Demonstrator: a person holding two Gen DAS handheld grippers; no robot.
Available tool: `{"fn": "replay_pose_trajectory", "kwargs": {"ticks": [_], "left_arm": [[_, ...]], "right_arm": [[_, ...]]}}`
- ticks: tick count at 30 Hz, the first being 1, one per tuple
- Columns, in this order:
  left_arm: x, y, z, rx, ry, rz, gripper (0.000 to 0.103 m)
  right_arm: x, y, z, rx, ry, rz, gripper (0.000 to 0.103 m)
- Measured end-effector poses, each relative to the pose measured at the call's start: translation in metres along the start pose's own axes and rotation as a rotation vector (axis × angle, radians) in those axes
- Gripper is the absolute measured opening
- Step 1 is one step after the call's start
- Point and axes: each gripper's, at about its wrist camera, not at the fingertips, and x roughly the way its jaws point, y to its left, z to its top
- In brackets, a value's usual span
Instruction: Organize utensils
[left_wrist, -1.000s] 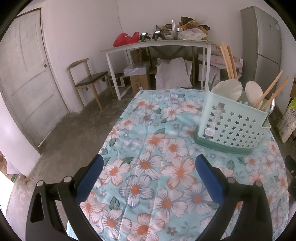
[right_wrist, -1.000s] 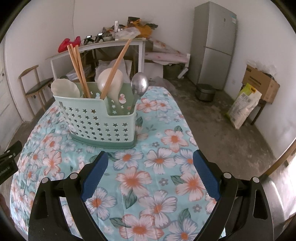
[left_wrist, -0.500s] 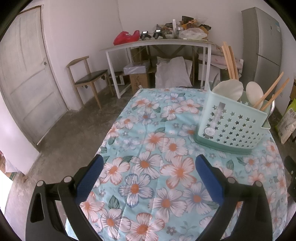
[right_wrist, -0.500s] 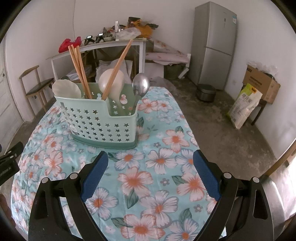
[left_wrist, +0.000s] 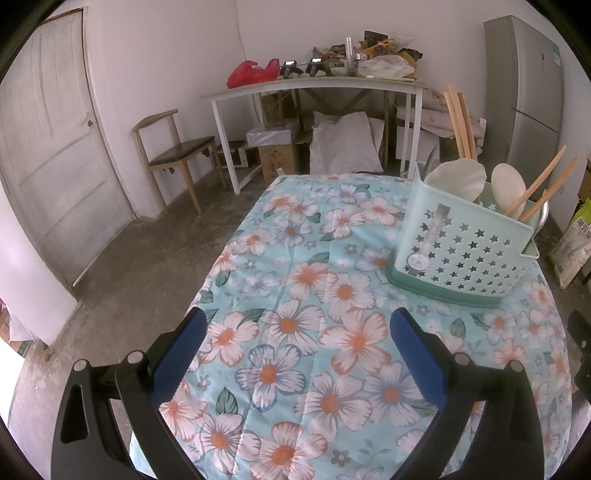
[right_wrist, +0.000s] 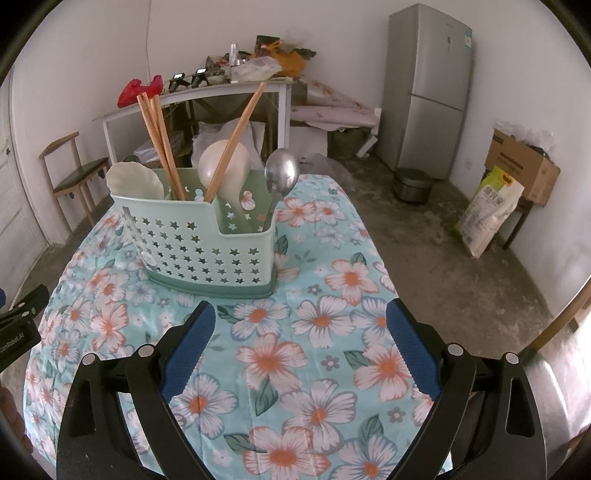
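Star-holed caddy (right_wrist: 199, 254) with chopsticks (right_wrist: 159, 144), ladles (right_wrist: 221, 166), spoon (right_wrist: 281, 175); both grippers (left_wrist: 297, 332) (right_wrist: 300, 328) spread, empty.

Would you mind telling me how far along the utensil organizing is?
Looks finished: wooden chopsticks, two white spoons and a metal spoon stand in the mint-green star-perforated caddy. Left gripper and right gripper are open, holding nothing. No loose utensils show on the floral tablecloth.

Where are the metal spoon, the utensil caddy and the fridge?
metal spoon (right_wrist: 282, 174), right wrist view, on its bowl
utensil caddy (right_wrist: 199, 251), right wrist view, on its star-punched front wall
fridge (right_wrist: 430, 88), right wrist view, on its door
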Motion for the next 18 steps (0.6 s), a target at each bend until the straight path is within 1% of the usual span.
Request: {"fn": "replay_pose_trajectory", "kwargs": {"ticks": [18], "left_arm": [[-0.0004,0.0006,0.0000,0.000,0.000,-0.001,0.097]], "right_arm": [[-0.0007,0.0003,0.0006,0.001,0.001,0.002,0.091]]}}
